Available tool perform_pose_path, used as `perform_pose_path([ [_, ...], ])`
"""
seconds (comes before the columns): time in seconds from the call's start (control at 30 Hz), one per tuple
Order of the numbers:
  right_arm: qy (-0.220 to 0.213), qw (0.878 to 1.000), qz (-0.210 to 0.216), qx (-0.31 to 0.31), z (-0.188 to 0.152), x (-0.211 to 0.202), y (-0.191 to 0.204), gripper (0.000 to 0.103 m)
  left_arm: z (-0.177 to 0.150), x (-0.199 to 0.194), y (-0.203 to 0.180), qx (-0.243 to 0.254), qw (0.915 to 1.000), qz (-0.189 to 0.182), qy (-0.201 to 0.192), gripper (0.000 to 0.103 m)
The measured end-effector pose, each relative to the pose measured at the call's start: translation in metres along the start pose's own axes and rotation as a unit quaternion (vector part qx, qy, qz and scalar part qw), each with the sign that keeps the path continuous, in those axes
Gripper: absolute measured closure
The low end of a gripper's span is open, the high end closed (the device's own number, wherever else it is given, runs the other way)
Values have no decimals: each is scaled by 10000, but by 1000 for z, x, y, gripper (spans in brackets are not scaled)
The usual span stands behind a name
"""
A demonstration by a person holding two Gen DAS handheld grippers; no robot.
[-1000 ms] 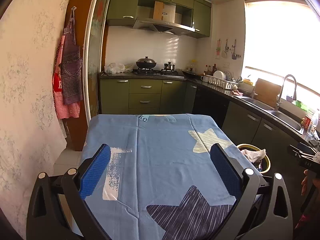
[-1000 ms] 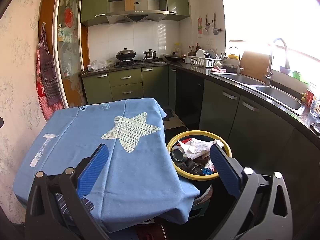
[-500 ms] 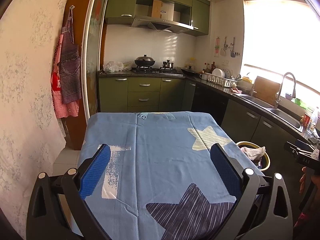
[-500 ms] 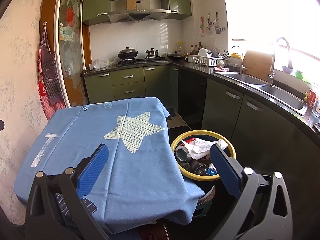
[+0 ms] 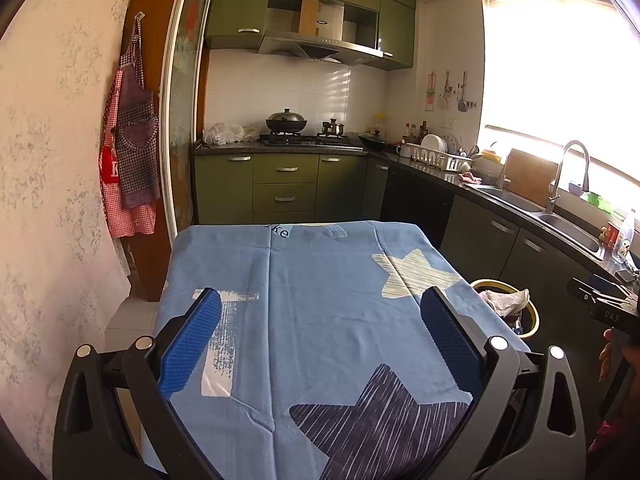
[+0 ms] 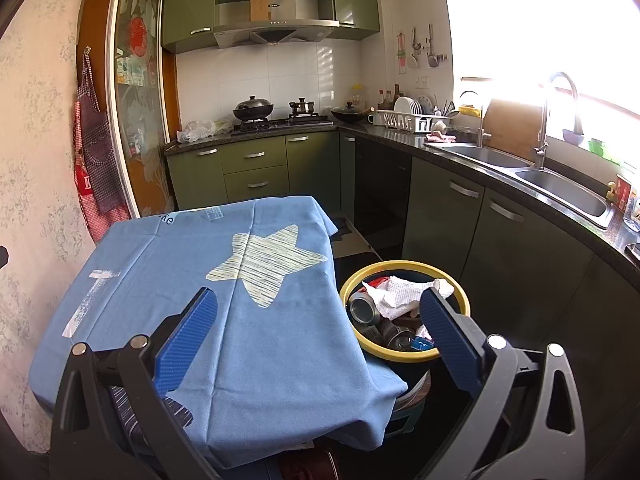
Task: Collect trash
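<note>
— moved since a second ago?
— drifted a little nearer and lower on both views; bin sits lower right in the right wrist view than before, table cloth fills more of the left wrist view. nothing on the table shifted.
— left gripper (image 5: 320,344)?
— spread wide, blue pads (image 5: 190,342) well apart, gripping nothing, hovering over the near half of the blue star-print tablecloth (image 5: 320,280).
— right gripper (image 6: 318,336)?
— also released, pads (image 6: 450,340) far apart, empty. left pad over the cloth's near right corner, right pad in front of the bin's near rim.
— trash?
— all inside the yellow-rimmed bin (image 6: 404,268), on the floor just right of the table. crumpled white paper towel (image 6: 400,292) on top, silver can (image 6: 362,308) lying on its side at the left, more dark cans and a blue scrap underneath, something red at the far edge. seen from the left wrist view too: bin (image 5: 532,318) peeking past the cloth's right edge.
— further out?
— right hand (image 5: 612,354) on a black handle at the right edge of the left wrist view. green cabinets (image 6: 256,168) far, wok (image 6: 253,107) on the stove, dish rack (image 6: 408,120) and sink (image 6: 560,188) along the right counter, checked aprons (image 5: 132,152) hanging on the left wall.
</note>
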State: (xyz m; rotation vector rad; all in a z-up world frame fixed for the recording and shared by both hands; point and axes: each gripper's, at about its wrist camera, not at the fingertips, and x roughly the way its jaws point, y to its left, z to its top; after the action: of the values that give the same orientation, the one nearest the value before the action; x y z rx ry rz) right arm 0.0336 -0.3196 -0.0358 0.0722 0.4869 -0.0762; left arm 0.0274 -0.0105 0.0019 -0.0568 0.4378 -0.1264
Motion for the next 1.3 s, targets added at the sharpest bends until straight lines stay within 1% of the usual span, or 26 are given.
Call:
perform_pose_path([
  [0.8, 12, 10000, -6, 7, 0, 0, 0, 7, -5, 5, -1, 31, 9999, -48, 91, 5],
  [1.3, 64, 10000, 3, 29, -6, 4, 3, 7, -5, 9, -5, 64, 9998, -103, 160, 5],
])
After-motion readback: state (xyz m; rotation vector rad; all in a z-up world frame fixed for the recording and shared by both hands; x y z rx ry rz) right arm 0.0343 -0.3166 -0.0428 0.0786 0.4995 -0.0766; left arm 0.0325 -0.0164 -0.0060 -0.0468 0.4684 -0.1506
